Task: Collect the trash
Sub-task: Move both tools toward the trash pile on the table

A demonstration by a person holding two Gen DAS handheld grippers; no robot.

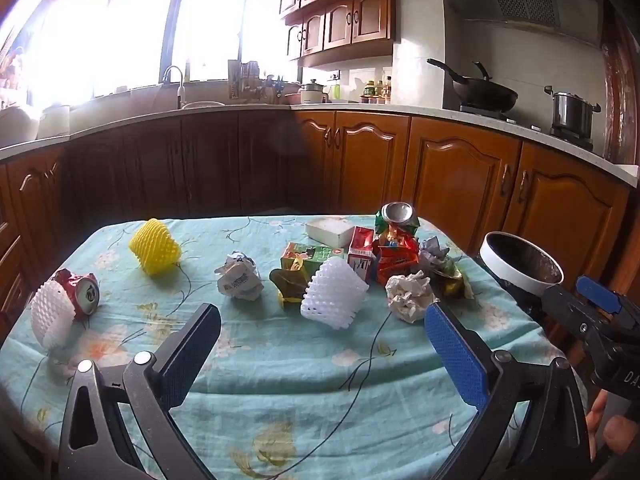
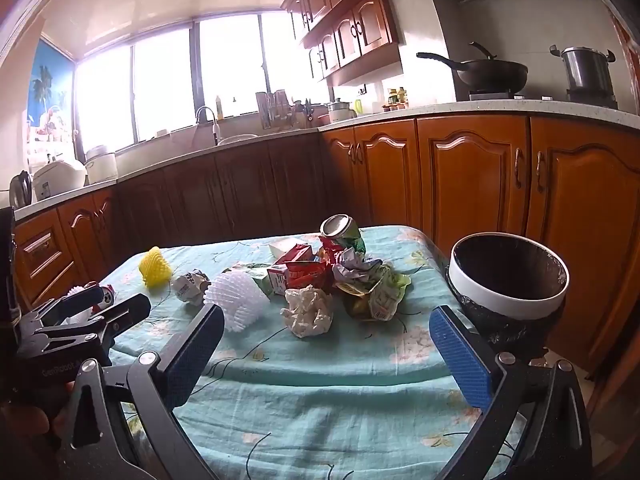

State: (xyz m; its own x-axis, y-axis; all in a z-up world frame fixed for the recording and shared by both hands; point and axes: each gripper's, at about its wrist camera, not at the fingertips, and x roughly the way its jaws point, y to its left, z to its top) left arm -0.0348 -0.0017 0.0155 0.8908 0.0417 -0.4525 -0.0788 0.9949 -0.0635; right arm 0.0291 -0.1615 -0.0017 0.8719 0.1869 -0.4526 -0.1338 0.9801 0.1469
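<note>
Trash lies on a table with a teal floral cloth (image 1: 280,360): a white foam net (image 1: 334,296), a crumpled white paper ball (image 1: 410,294), a printed paper wad (image 1: 240,280), a yellow foam net (image 1: 156,252), a red can (image 1: 82,294) inside another white net, green and red cartons (image 1: 362,252) and a dented can (image 1: 396,216). A white-rimmed bin (image 2: 508,280) with a black liner stands off the table's right edge. My left gripper (image 1: 322,332) is open and empty above the near cloth. My right gripper (image 2: 326,332) is open and empty, short of the paper ball (image 2: 308,314).
Wooden kitchen cabinets (image 1: 452,176) run behind and to the right of the table. A wok (image 1: 480,92) and a pot (image 1: 572,112) stand on the stove. A sink with a tap (image 1: 176,80) is under the window. The left gripper also shows in the right wrist view (image 2: 96,312).
</note>
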